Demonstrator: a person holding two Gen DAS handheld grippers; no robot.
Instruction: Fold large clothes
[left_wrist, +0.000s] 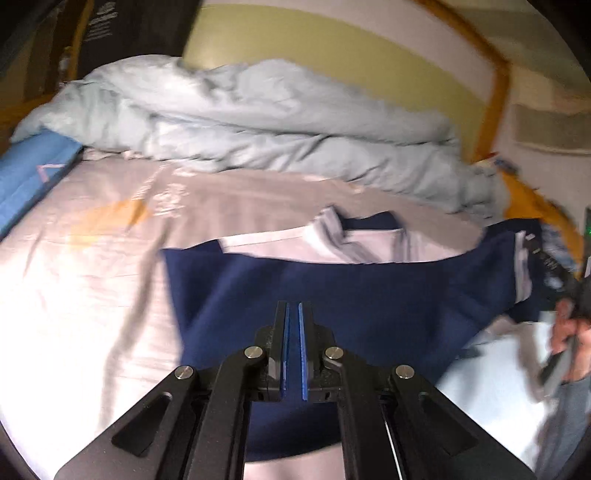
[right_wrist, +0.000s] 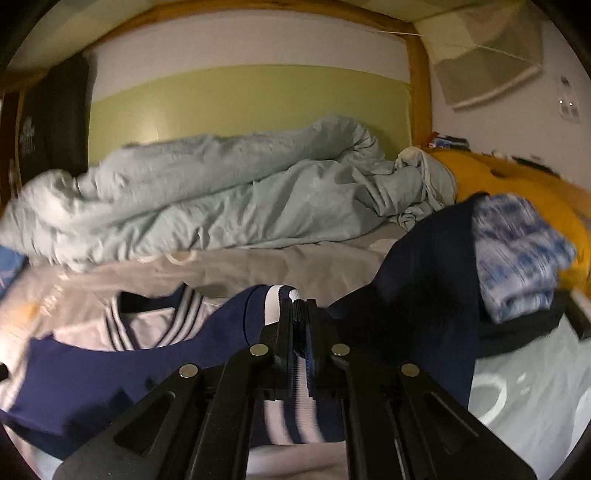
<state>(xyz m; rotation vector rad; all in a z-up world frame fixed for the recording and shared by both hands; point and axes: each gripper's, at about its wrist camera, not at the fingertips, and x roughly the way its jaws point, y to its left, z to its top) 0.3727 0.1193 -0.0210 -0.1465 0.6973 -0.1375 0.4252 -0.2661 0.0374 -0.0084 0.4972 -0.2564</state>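
The right gripper (right_wrist: 299, 314) has its jaws clamped on the striped cuff (right_wrist: 275, 299) of the navy shirt (right_wrist: 110, 376). The left gripper (left_wrist: 294, 314) has its jaws closed to a sliver; the blur hides whether cloth is pinched. The shirt lies spread on the bed (left_wrist: 74, 295), collar (right_wrist: 173, 321) toward 10 o'clock of the right jaws. A rumpled pale duvet (right_wrist: 221, 199) sits at 12 o'clock, a hand (left_wrist: 569, 343) at 3 o'clock in the left view.

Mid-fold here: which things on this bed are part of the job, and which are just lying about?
Job:
navy jersey
striped sleeve cuff, pinched in right gripper
left gripper, shut

Lying about:
pale blue duvet
yellow pillow
blue patterned cloth
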